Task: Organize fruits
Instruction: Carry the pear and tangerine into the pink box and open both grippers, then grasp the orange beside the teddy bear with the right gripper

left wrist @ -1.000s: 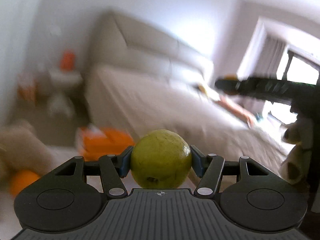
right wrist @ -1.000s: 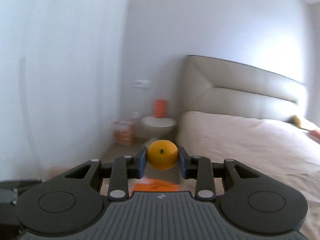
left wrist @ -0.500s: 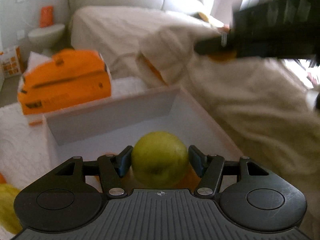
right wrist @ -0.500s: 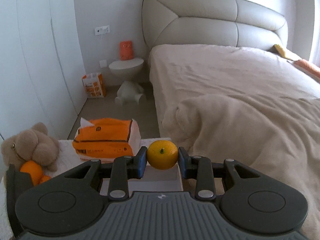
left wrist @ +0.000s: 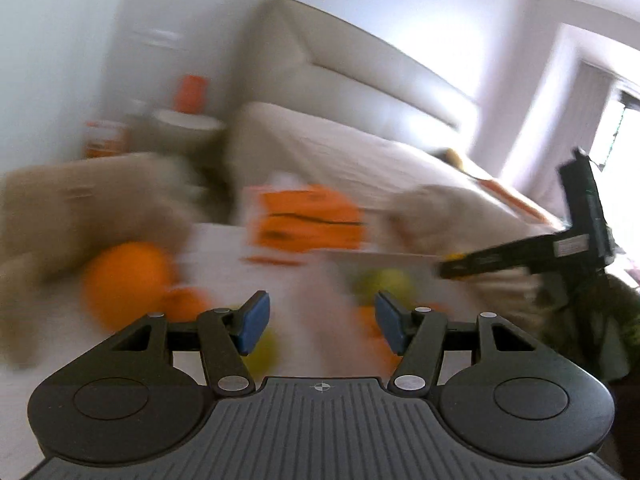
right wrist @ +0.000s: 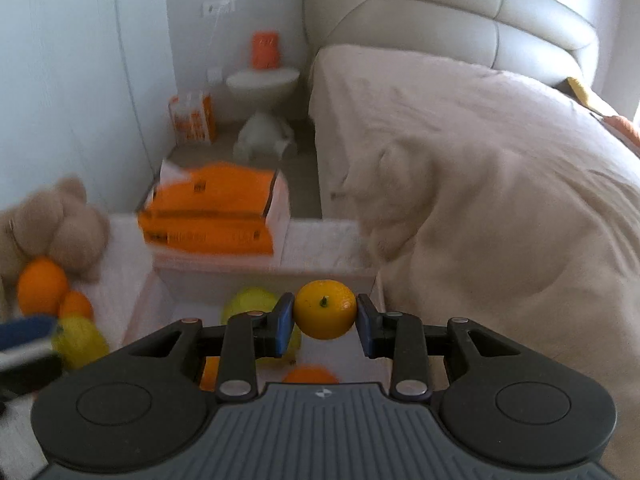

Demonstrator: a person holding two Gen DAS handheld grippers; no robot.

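Observation:
My left gripper is open and empty; its view is blurred by motion. My right gripper is shut on a small orange and holds it above a white box. Inside the box lie a green apple and an orange. The apple also shows in the left wrist view. Left of the box lie a large orange, a smaller orange and a yellow-green fruit. The large orange shows in the left wrist view.
An orange tissue pack stands behind the box. A brown teddy bear sits at the left. A bed with a beige blanket fills the right. The right gripper's body crosses the left wrist view.
My left gripper has opened and let go of the green apple, which now lies in the box, and has swung left. My right gripper has tilted down over the box with the orange.

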